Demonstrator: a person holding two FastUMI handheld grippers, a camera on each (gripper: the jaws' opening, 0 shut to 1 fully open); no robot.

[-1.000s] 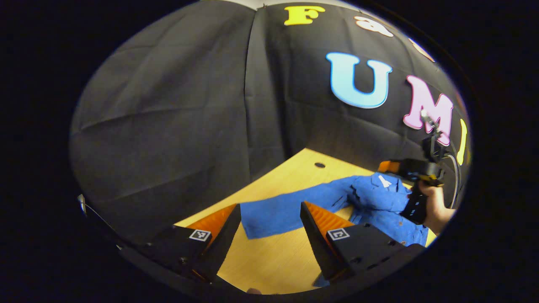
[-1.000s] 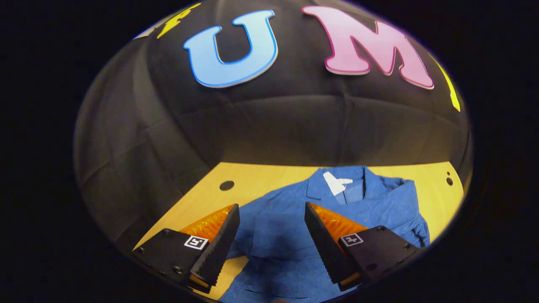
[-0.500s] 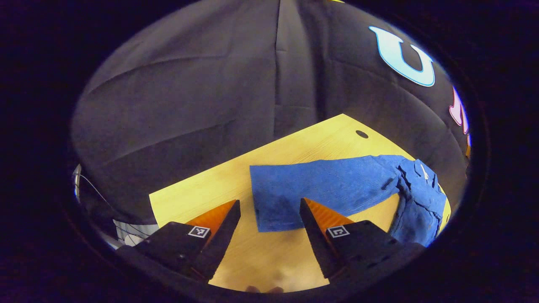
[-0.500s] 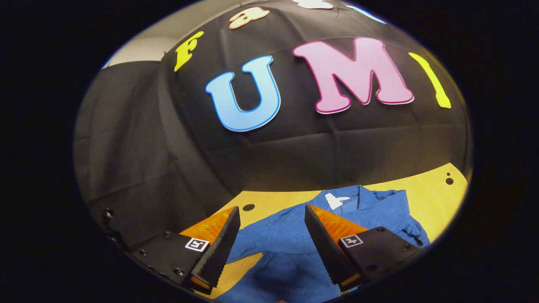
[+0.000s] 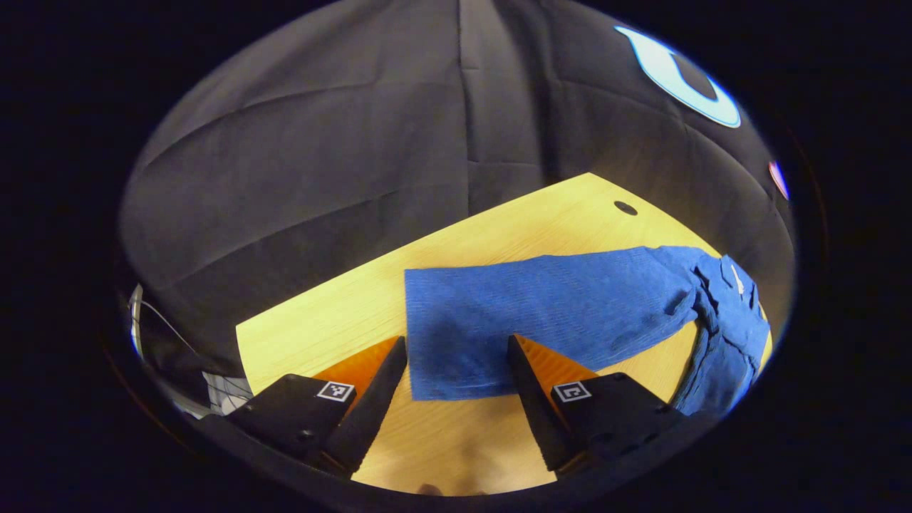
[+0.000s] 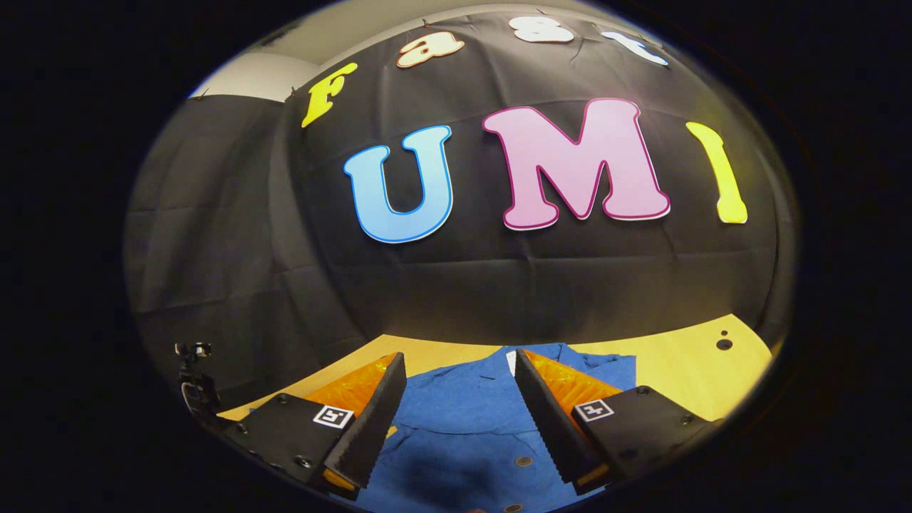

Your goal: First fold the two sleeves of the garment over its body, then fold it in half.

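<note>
The left gripper [image 5: 456, 370] has moved in on the sleeve's cuff since a second ago: its fingers, spread wide and holding nothing, now straddle the cuff's near edge. The sleeve [image 5: 541, 313] lies flat and stretched out toward the table's [image 5: 335, 320] left edge, so the first fold has probably yet to begin. The right gripper [image 6: 456, 392], also wide and empty, has tipped up and hangs over the shirt's [image 6: 463, 427] buttoned front, near the far edge. No containers are present.
</note>
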